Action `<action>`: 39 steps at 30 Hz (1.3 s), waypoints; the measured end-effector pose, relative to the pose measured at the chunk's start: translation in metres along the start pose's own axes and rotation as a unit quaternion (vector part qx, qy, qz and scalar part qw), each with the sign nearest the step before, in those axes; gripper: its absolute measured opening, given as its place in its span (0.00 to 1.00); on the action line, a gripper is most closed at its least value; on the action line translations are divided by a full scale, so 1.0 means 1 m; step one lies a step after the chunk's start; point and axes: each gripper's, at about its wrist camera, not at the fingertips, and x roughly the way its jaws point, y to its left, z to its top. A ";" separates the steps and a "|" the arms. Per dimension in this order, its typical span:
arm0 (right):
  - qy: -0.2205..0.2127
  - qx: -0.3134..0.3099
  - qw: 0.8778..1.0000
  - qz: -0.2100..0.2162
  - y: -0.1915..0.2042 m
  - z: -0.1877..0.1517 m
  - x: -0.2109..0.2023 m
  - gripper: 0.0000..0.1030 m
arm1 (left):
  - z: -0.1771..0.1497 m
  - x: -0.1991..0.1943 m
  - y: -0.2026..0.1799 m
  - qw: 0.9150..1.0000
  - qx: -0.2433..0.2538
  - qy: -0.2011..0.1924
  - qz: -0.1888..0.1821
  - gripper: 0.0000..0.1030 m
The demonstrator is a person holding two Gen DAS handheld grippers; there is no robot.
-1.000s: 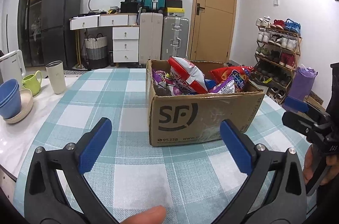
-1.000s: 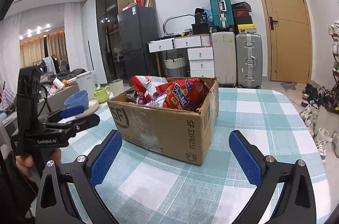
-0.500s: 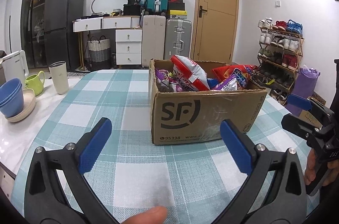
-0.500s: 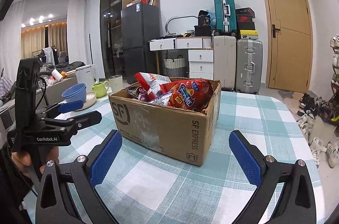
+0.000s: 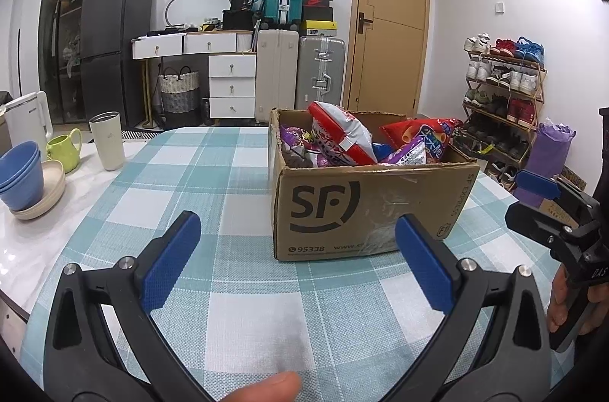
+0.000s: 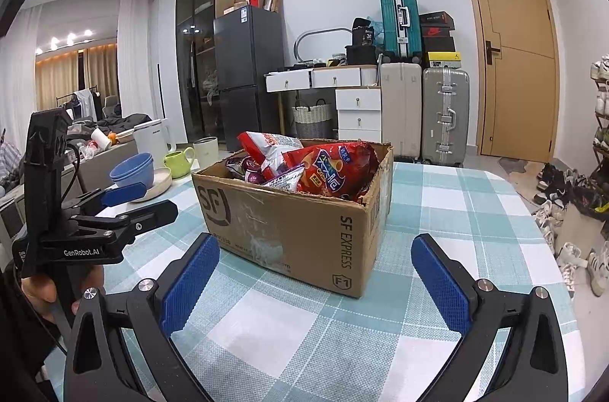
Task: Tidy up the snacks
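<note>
A box (image 5: 365, 208) filled with snacks (image 5: 342, 143) is set on a checked tablecloth (image 5: 236, 173), with bowls (image 5: 21, 169) and a mug (image 5: 64, 150) well left of it. Suitcases (image 5: 300, 74) and a door (image 5: 388, 32) are seen behind the box. Both the left gripper (image 5: 297, 265) and the right gripper (image 6: 316, 284) are held wide apart and empty before the box.

I'm working in a lived-in home: a fridge (image 5: 110, 40), stacked suitcases (image 5: 300, 74), a shoe rack (image 5: 502, 86) by the door (image 5: 388, 25), a sofa (image 6: 110, 131) with clothes, and a checked table (image 5: 228, 181) holding bowls (image 5: 21, 169) and a kettle (image 5: 28, 120).
</note>
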 end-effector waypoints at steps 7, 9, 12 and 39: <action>0.000 0.000 1.000 0.000 0.000 0.000 0.000 1.00 | 0.000 0.000 0.000 1.000 -0.001 0.000 0.001 0.99; -0.001 0.000 1.000 0.000 0.000 0.000 -0.001 1.00 | 0.001 -0.001 0.000 1.000 -0.001 -0.001 0.001 0.99; 0.001 0.001 1.000 0.000 0.000 -0.001 -0.001 1.00 | 0.000 -0.001 0.000 1.000 0.000 0.000 0.001 0.99; 0.003 0.000 1.000 0.003 -0.002 0.001 -0.001 1.00 | -0.001 -0.001 0.000 1.000 0.001 -0.001 0.000 0.99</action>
